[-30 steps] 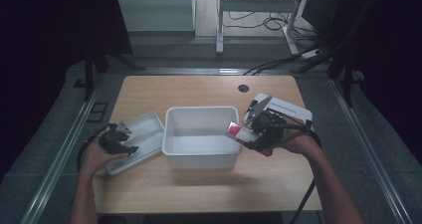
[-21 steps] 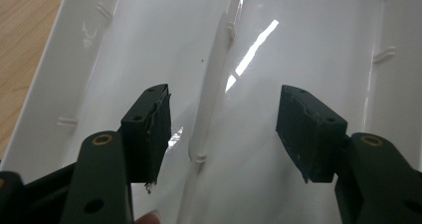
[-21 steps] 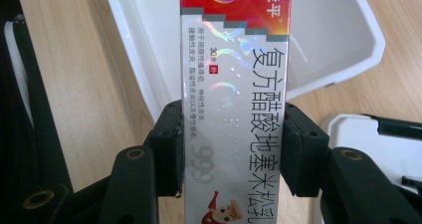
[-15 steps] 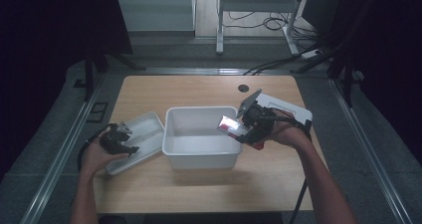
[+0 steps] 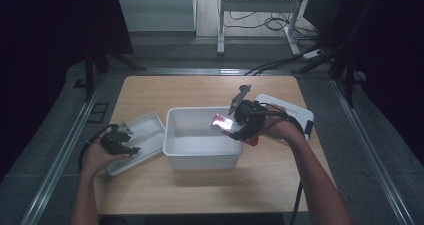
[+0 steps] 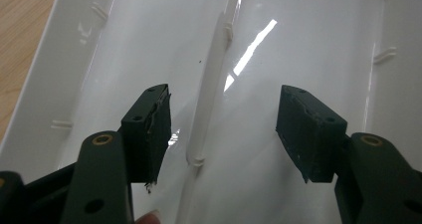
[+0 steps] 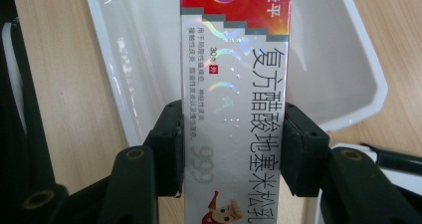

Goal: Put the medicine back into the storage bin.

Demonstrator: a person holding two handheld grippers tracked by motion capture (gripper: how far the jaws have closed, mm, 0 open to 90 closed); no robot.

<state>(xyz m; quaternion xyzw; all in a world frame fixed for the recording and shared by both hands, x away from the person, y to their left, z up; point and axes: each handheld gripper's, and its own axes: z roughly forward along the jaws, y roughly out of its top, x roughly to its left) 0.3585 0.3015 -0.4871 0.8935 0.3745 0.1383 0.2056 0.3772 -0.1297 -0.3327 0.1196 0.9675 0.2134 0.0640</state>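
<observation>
Your right gripper (image 7: 234, 149) clamps a silver-and-red ointment box (image 7: 236, 84) between both pads, poised over the white bin's (image 5: 200, 152) right rim. Chinese lettering reads clearly in the right gripper view. Left of the bin, your left gripper (image 6: 224, 129) hangs apart above the white lid (image 6: 278, 59).

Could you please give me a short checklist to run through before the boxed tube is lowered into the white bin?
1. Right gripper clamps the box on both sides: ok.
2. Box front end is over the white bin, in the high view: ok.
3. Bin interior is free of other items: ok.
4. Left gripper is open, holding nothing: ok.
5. Left gripper is over the lid, away from the bin: ok.
6. Grip is firm enough not to slip: cannot tell.
</observation>
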